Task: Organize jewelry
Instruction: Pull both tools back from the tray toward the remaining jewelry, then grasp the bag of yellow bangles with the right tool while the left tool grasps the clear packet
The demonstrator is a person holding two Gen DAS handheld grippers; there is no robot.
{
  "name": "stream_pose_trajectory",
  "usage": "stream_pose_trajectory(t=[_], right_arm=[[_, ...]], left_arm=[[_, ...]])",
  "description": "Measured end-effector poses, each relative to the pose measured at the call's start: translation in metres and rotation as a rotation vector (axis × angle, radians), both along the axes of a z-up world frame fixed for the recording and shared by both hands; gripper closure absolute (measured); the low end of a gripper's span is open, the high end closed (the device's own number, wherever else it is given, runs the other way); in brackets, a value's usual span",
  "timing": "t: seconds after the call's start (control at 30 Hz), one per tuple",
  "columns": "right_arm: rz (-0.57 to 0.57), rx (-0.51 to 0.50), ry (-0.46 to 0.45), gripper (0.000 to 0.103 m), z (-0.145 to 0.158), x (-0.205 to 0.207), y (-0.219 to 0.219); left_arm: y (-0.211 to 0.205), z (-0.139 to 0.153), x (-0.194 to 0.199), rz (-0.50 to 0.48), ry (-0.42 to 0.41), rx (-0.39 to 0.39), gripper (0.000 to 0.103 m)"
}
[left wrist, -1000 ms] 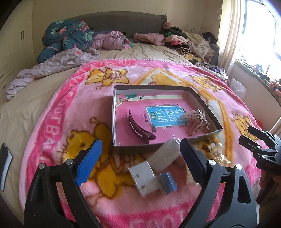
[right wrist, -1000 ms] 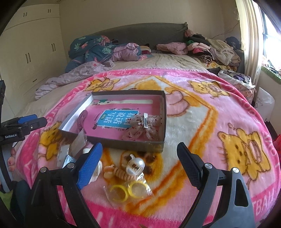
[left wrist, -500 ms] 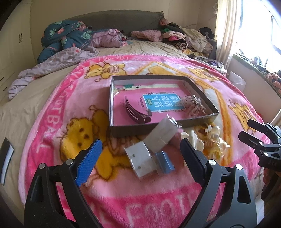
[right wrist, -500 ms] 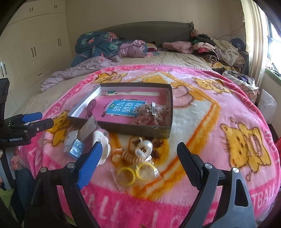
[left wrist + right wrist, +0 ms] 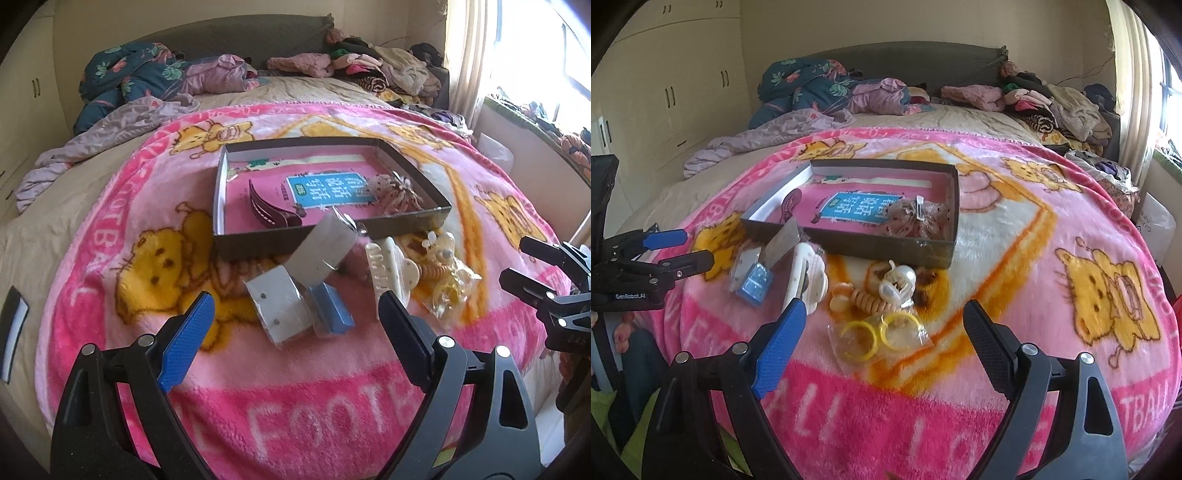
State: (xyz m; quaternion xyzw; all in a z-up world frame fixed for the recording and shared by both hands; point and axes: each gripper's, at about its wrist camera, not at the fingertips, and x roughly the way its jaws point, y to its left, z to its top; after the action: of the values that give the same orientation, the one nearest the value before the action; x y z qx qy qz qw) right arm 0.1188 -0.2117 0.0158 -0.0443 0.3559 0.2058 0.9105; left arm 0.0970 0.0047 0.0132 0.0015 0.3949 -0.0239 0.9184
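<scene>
A shallow dark box (image 5: 258,240) lies on the pink blanket. It holds a pink book, a maroon hair clip (image 5: 266,210) and a frilly hair bow (image 5: 395,190). In front of it lie a grey card (image 5: 321,254), a white earring card (image 5: 280,310), a blue packet (image 5: 330,304), a white claw clip (image 5: 388,269), a pearl clip (image 5: 897,284), a coiled hair tie (image 5: 866,299) and bagged yellow rings (image 5: 879,332). My left gripper (image 5: 295,301) hangs open short of the cards. My right gripper (image 5: 884,310) hangs open, holding nothing, with the ring bag showing between its fingers.
Piled clothes (image 5: 1052,107) and a floral quilt (image 5: 136,74) crowd the head of the bed. Wardrobes (image 5: 672,92) stand at the left, and a bright window (image 5: 535,55) is at the right. The blanket's near edge drops off just below both grippers.
Both grippers have drawn back from the box toward the near edge of the bed, so the box and loose items sit higher and smaller in both views. Neither gripper's opening changed.
</scene>
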Motion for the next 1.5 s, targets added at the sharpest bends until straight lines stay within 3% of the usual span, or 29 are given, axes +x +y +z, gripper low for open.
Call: stream_pose_trajectory(t=[0.03,0.1,0.53,0.9,1.4,1.5], right_arm=[[0.002,0.001,0.002,0.018,-0.001,-0.001,0.0],[0.001,0.006,0.005,0.008,-0.004,-0.002,-0.002],[0.02,-0.012,0.026,0.007,-0.02,0.002,-0.004],[0.038,-0.029,0.057,0.007,-0.041,0.012,0.001],[0.092,-0.126,0.098,0.007,-0.074,0.036,0.025],[0.109,-0.163,0.087,0.007,-0.078,0.038,0.032]], left_arm=[[-0.002,-0.002,0.0,-0.003,0.002,0.0,0.022],[-0.006,-0.005,0.001,-0.009,0.01,-0.001,0.022],[-0.021,-0.017,0.018,-0.041,0.04,0.048,0.022],[-0.014,-0.031,0.054,-0.045,0.085,0.122,0.022],[-0.007,-0.055,0.092,-0.089,0.133,0.082,0.022],[-0.008,-0.057,0.096,-0.103,0.139,0.065,0.03]])
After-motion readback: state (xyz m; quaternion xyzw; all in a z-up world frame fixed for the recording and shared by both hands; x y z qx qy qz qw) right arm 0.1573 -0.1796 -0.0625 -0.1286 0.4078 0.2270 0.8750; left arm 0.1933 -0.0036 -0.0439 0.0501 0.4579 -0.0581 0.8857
